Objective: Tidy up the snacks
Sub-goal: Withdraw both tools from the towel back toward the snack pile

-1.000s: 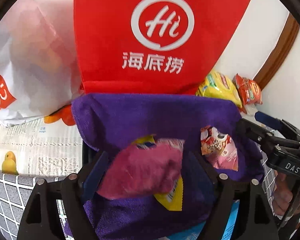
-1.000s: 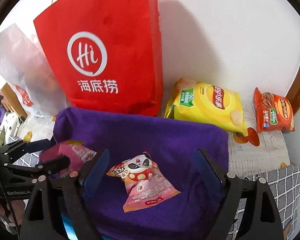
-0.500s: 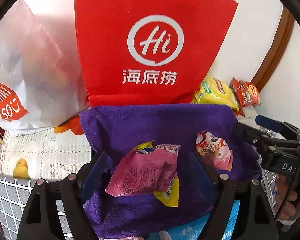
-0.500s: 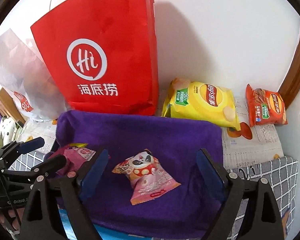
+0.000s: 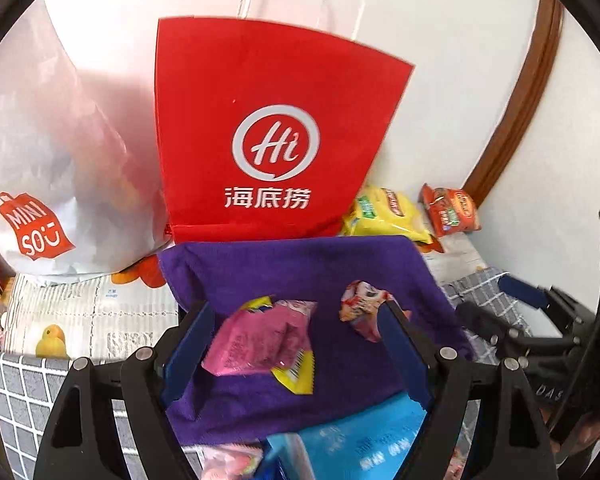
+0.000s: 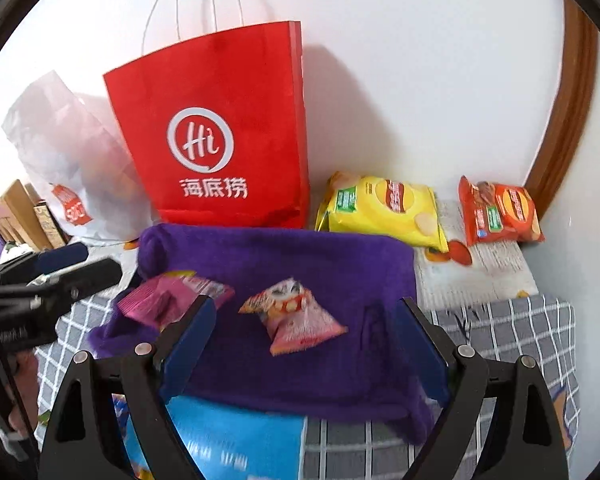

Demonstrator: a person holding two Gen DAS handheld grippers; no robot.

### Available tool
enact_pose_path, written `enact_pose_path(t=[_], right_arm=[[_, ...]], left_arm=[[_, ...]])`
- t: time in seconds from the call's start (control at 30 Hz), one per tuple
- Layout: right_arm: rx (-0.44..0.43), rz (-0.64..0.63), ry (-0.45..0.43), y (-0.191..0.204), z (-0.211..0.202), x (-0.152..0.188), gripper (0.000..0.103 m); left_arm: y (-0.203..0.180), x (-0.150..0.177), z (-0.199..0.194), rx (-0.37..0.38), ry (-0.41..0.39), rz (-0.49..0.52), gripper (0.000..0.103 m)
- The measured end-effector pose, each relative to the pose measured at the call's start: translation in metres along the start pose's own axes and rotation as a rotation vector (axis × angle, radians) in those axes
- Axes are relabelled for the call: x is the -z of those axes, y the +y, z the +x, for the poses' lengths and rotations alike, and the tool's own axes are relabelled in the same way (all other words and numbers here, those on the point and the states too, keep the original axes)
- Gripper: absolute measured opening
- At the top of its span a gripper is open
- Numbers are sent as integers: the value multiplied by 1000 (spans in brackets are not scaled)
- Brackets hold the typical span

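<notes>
Both grippers pulled back since 1 s ago; more of the bags & wall now in view.

Left gripper (image 5: 296,344) jaws spread wide, gripping nothing; right gripper (image 6: 304,344) likewise agape. Nearest: glossy blue packet (image 5: 360,436), cut off by frame edge, print too blurred to read. On the purple fleece cloth (image 6: 300,256): crinkly pink snack pouch (image 5: 260,336) over a yellow wrapper (image 5: 296,376), barcode showing; just beside, apart, pink-orange panda-face snack pouch (image 6: 296,316), text illegible. Behind: red paper bag w/ white "Hi" logo (image 6: 220,136) & Chinese characters; white plastic bag (image 5: 40,184) marked "MINISO". Far right: yellow chip bag (image 6: 384,208), orange chip bag (image 6: 500,212), brand ovals unreadable.
</notes>
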State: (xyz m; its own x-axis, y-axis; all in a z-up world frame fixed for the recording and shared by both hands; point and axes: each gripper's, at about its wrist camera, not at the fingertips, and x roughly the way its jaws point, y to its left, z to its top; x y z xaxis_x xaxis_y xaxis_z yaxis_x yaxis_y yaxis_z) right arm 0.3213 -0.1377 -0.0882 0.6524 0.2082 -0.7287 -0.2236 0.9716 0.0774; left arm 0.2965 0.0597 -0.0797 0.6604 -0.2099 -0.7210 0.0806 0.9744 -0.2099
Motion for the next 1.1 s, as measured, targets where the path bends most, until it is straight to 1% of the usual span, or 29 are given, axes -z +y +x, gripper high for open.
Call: enact_pose_path(t=[0.07, 0.13, 0.3, 0.37, 0.47, 0.57, 0.6, 0.7, 0.83, 1.0, 1.1], right_arm=[[-6, 2, 20, 0, -9, 6, 90], [-2, 3, 32, 0, -16, 13, 90], [-27, 23, 41, 2, -36, 32, 90], [-40, 34, 31, 2, -43, 41, 90], [-42, 37, -9, 2, -55, 55, 90], [-18, 13, 3, 6, -60, 68, 90], [-5, 0, 9, 9, -61, 73, 90], [10, -31, 27, 16, -64, 90, 90], [-11, -37, 64, 22, -65, 112, 90], [-27, -25, 64, 25, -74, 132, 90], [-26, -15, 61, 25, -79, 142, 90]], left_arm=[[-4, 4, -11, 12, -11, 8, 82], [-8, 8, -23, 10, -38, 19, 82], [-17, 19, -51, 16, -59, 32, 82], [-20, 26, -60, 23, -64, 37, 82], [-25, 37, -70, 1, -71, 51, 82], [-29, 54, -79, -35, -59, 76, 82], [-29, 59, -81, -36, -57, 77, 82], [-28, 74, -87, -15, -37, 74, 82], [-27, 90, -93, 13, 2, 64, 82], [-31, 105, -108, 26, -12, 97, 81], [-29, 113, -112, 33, -12, 90, 81]])
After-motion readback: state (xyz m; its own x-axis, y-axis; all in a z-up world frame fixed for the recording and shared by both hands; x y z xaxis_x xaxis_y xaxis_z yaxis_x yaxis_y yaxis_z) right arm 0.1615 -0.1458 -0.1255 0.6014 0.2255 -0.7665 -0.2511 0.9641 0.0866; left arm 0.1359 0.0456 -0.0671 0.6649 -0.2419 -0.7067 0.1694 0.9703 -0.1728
